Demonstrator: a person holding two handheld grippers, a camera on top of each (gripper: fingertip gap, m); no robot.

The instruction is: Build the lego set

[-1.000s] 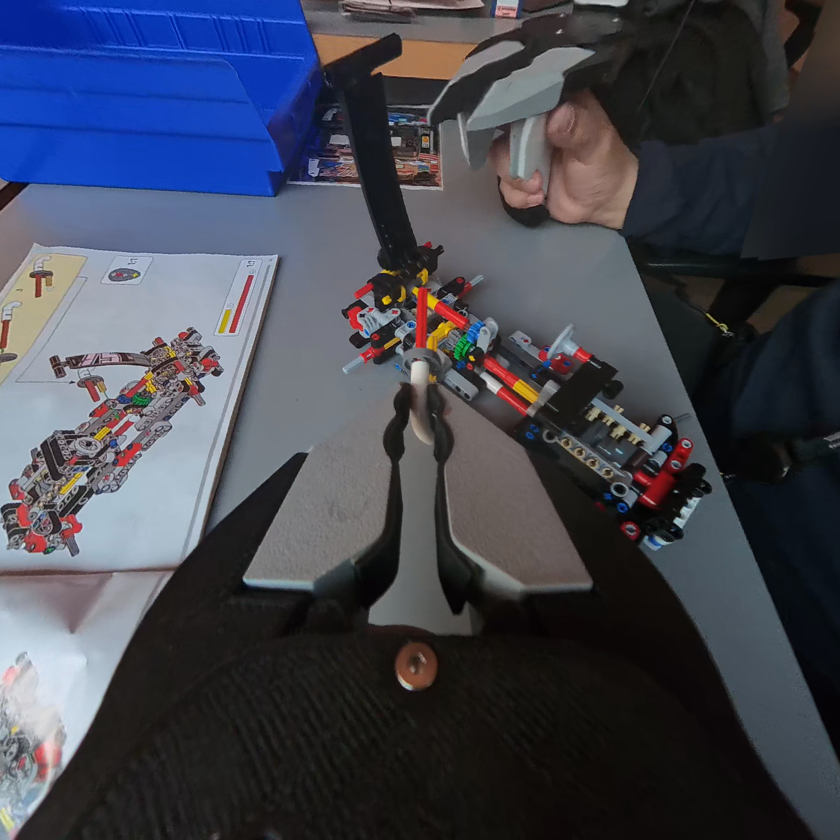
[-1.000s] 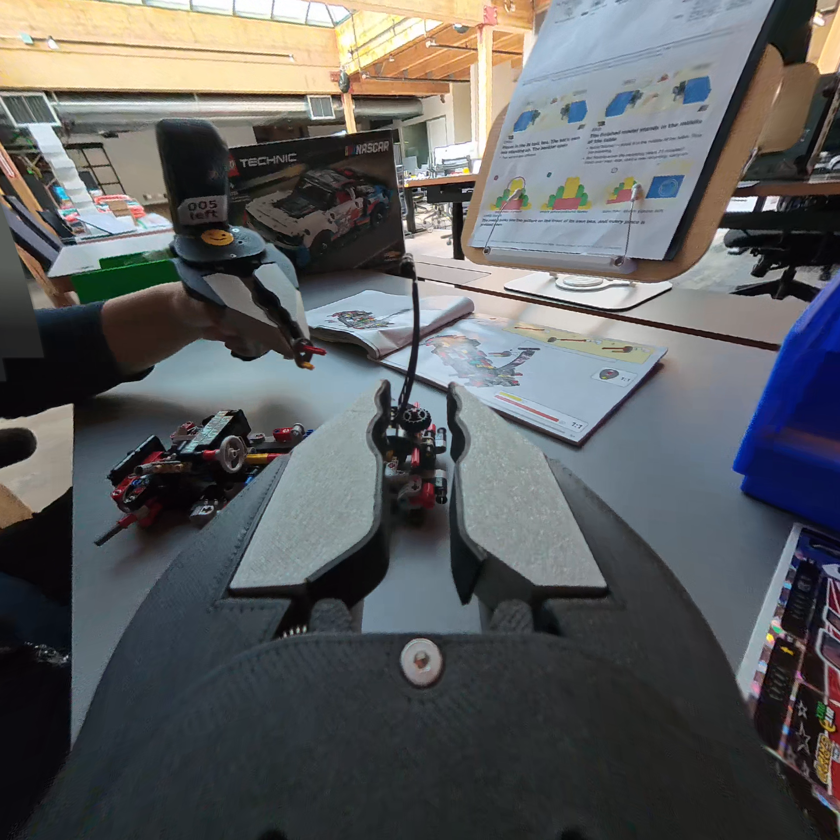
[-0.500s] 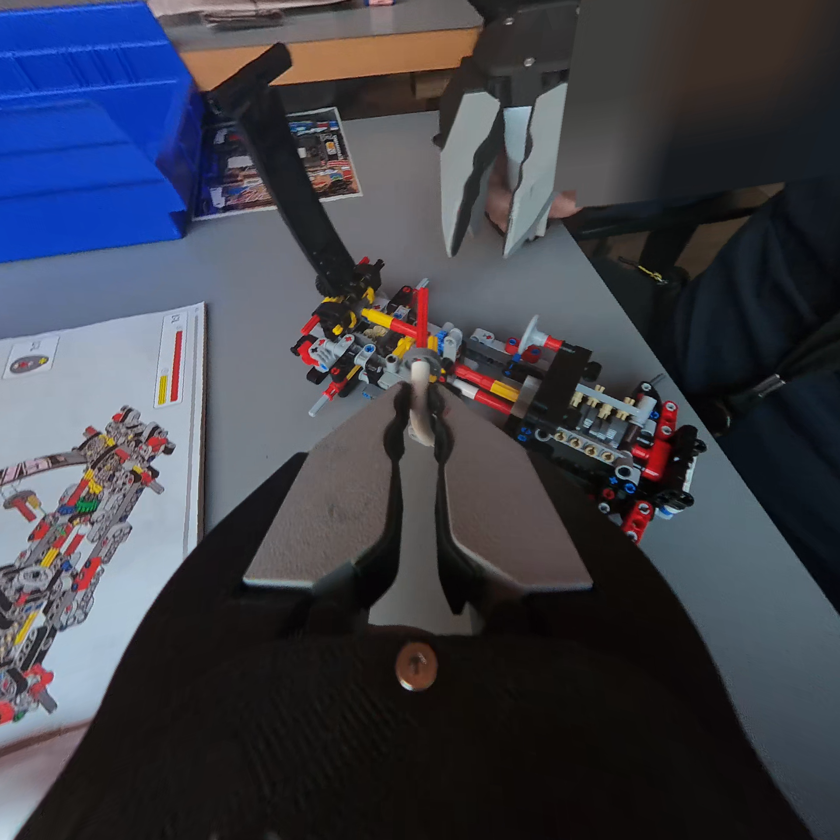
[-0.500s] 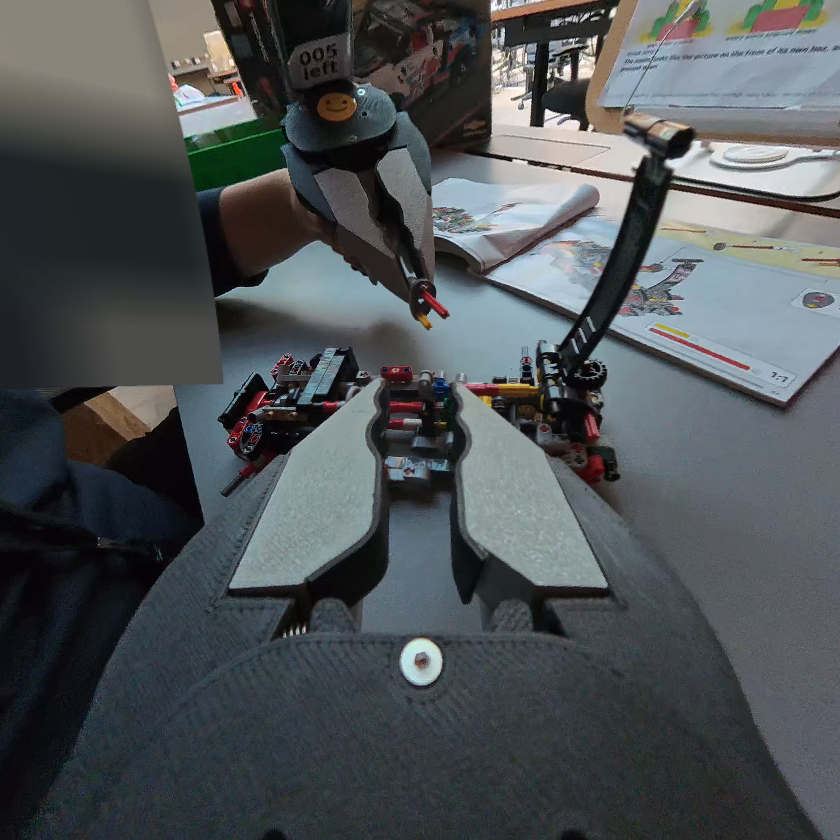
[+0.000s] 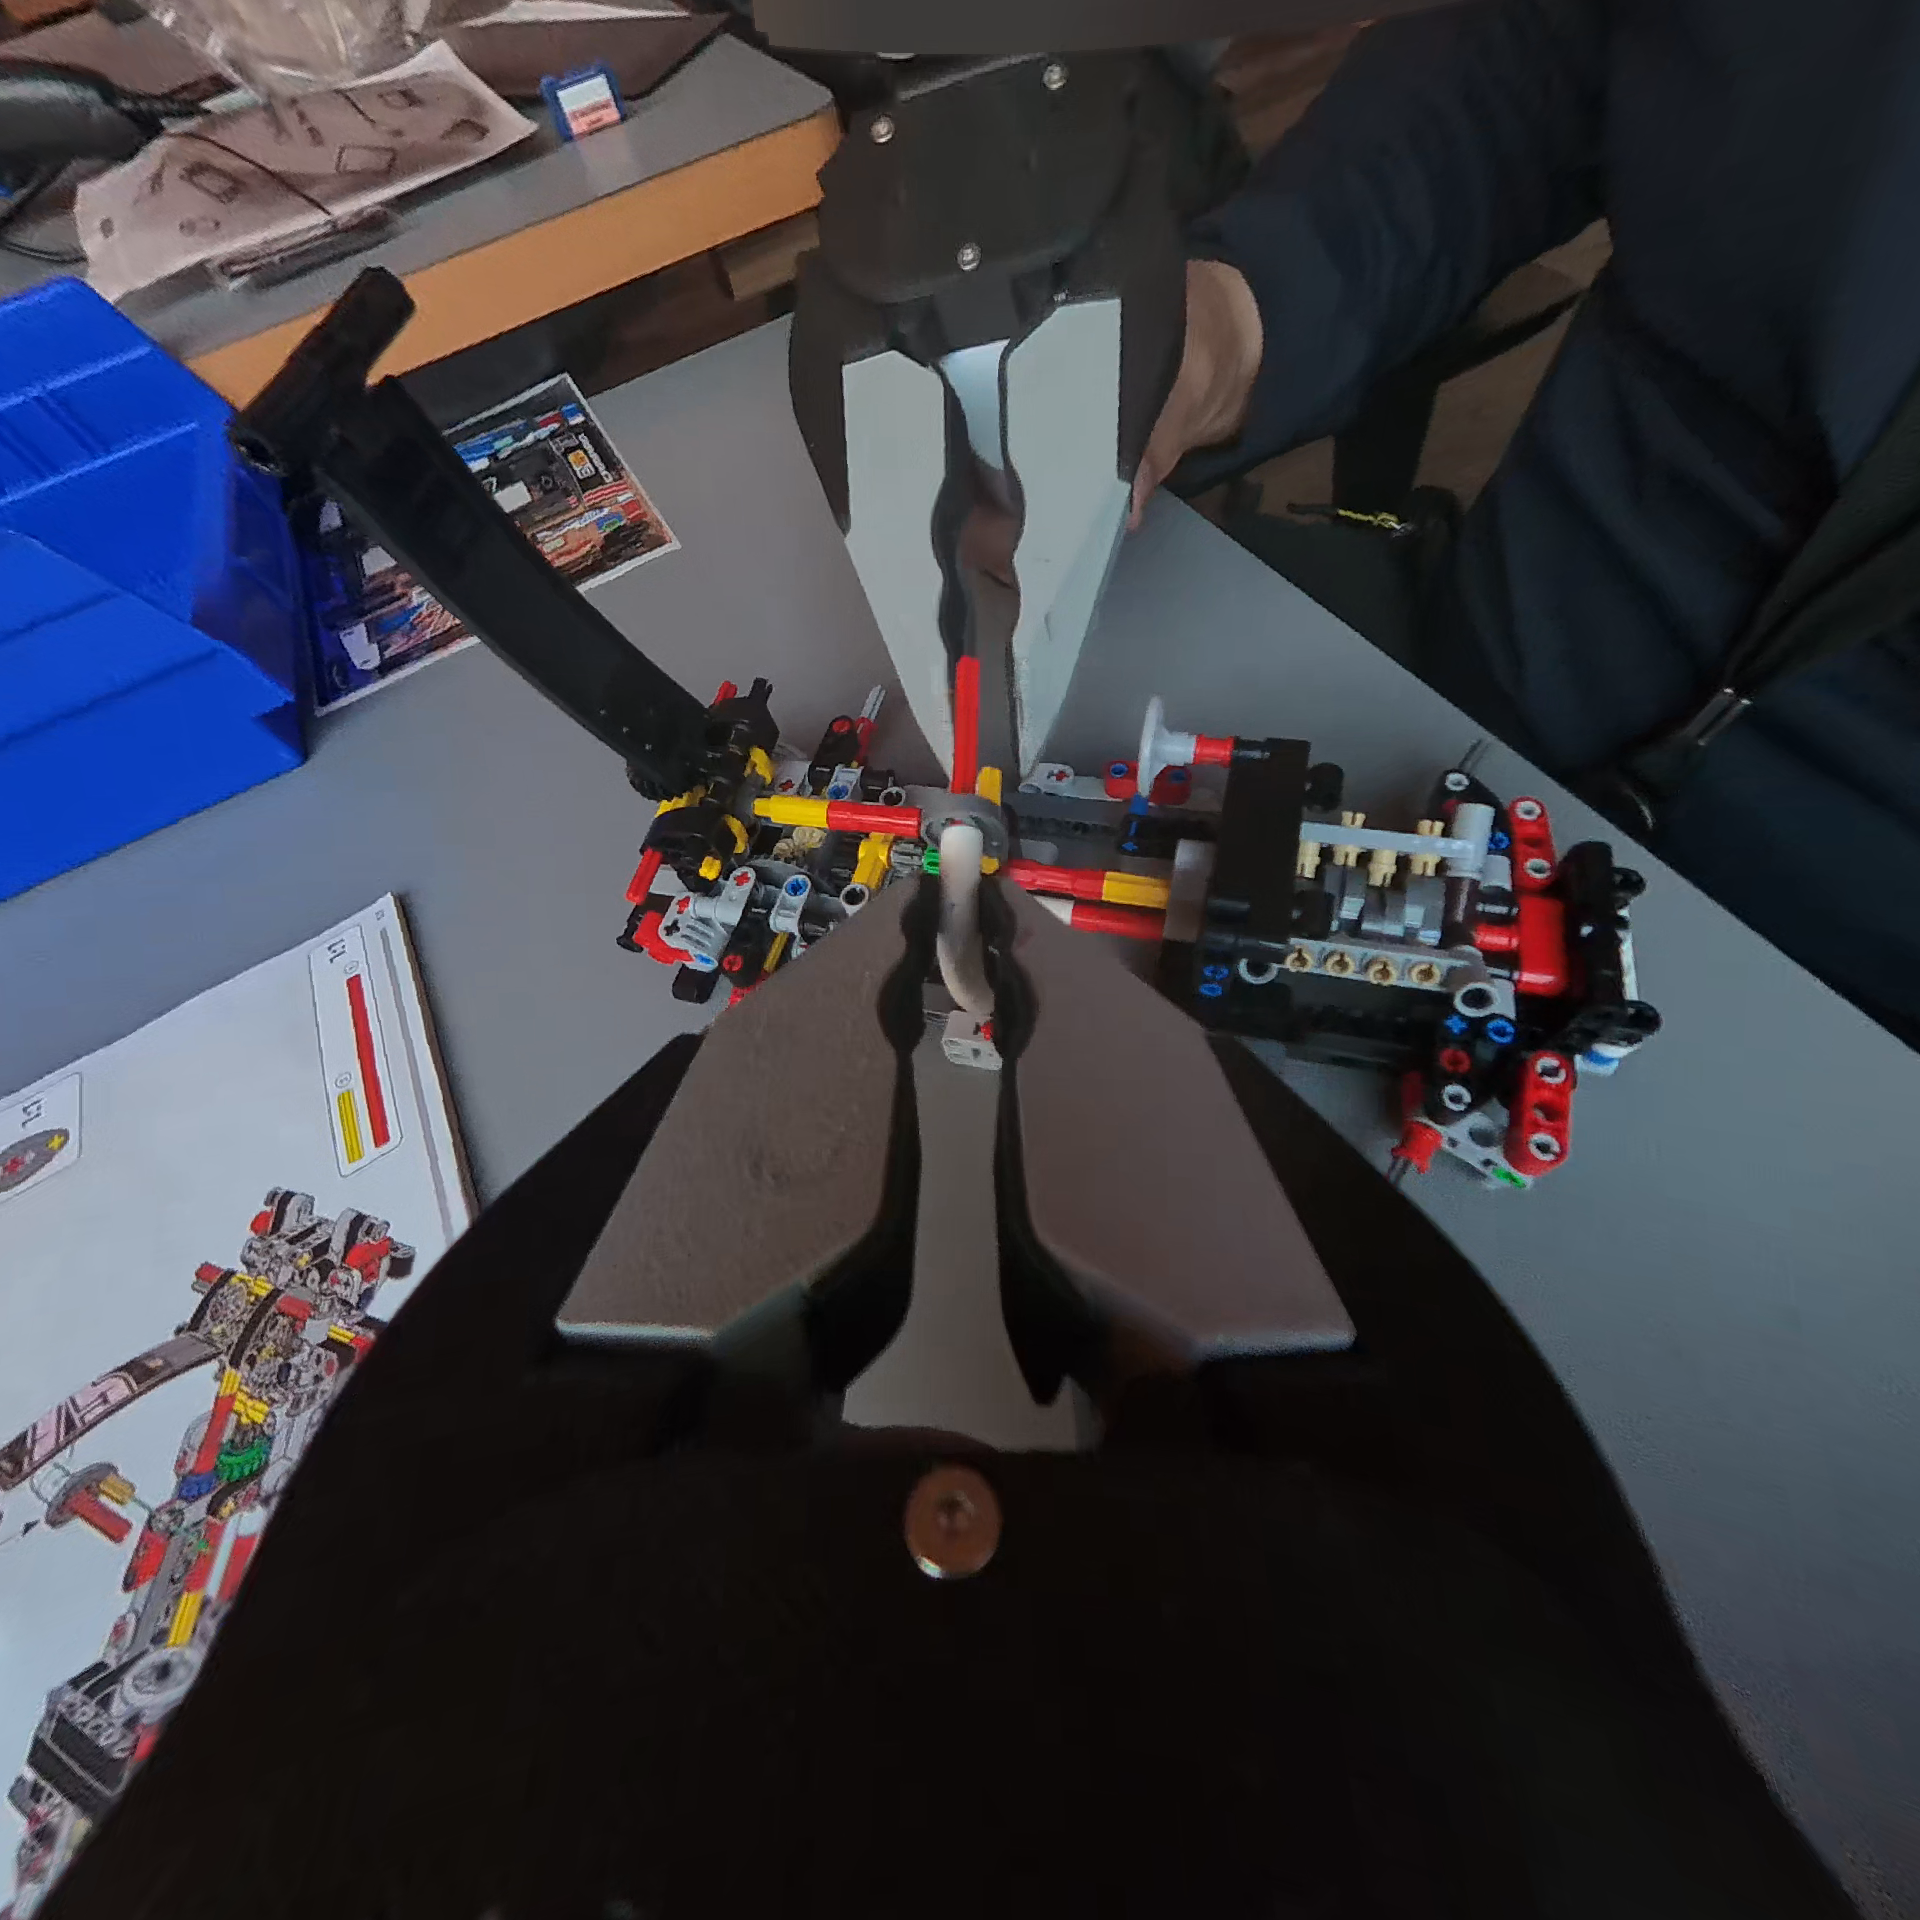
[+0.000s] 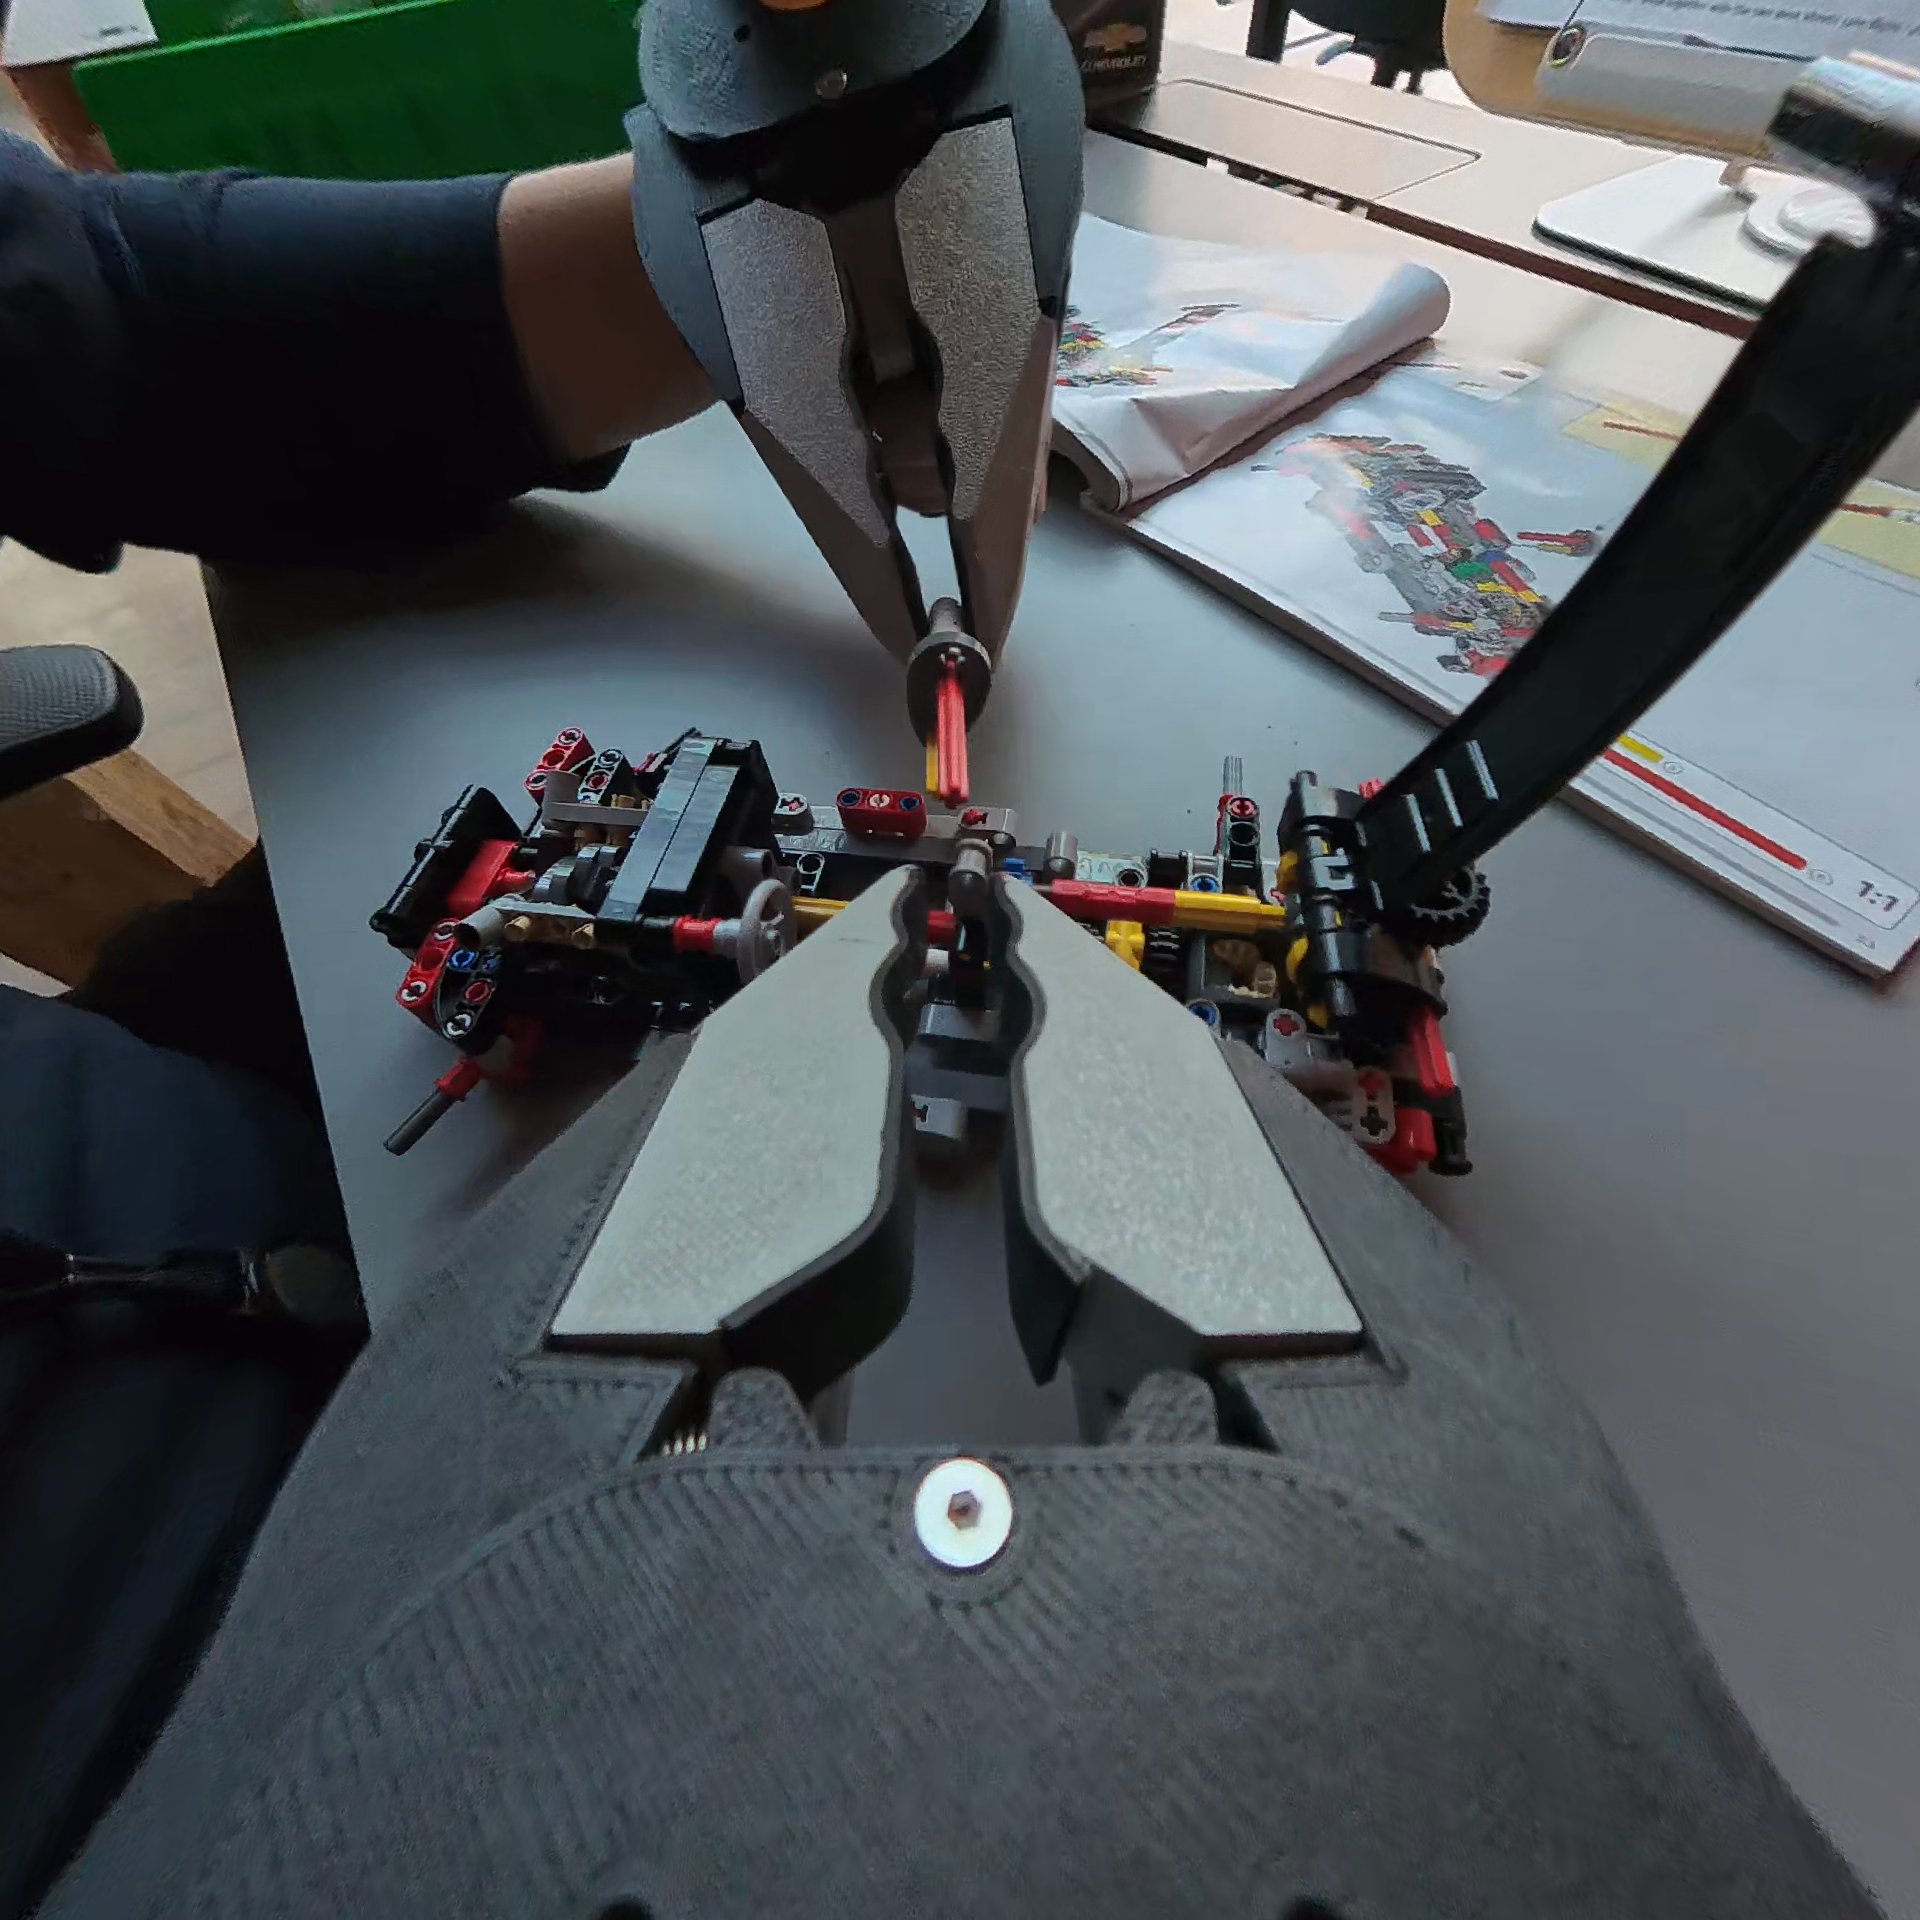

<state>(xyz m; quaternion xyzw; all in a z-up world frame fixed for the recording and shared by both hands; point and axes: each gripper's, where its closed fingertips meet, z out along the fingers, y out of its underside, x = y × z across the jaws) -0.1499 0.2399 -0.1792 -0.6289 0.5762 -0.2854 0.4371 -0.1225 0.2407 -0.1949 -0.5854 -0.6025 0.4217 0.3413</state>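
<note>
In the left view the left gripper [image 5: 961,914] points down at the chassis [image 5: 1143,904], clamped on a white rod [image 5: 961,914] bearing a red axle [image 5: 966,717]; in the right view the right gripper [image 6: 961,914] angles down, narrowed on a grey chassis peg [image 6: 974,868].

Grey tabletop [image 5: 1714,1403], wooden desk [image 5: 582,260] beyond.

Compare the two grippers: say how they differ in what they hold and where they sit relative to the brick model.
The left gripper pinches a small loose assembly, a grey disc with a red axle, raised above the brick model. The right gripper is down at the model, its fingers closed around a dark grey upright piece in its middle. The left tips stand nearer together than the right's. Both are hand-held, two-fingered, and point at the model's centre from opposite sides.
</note>
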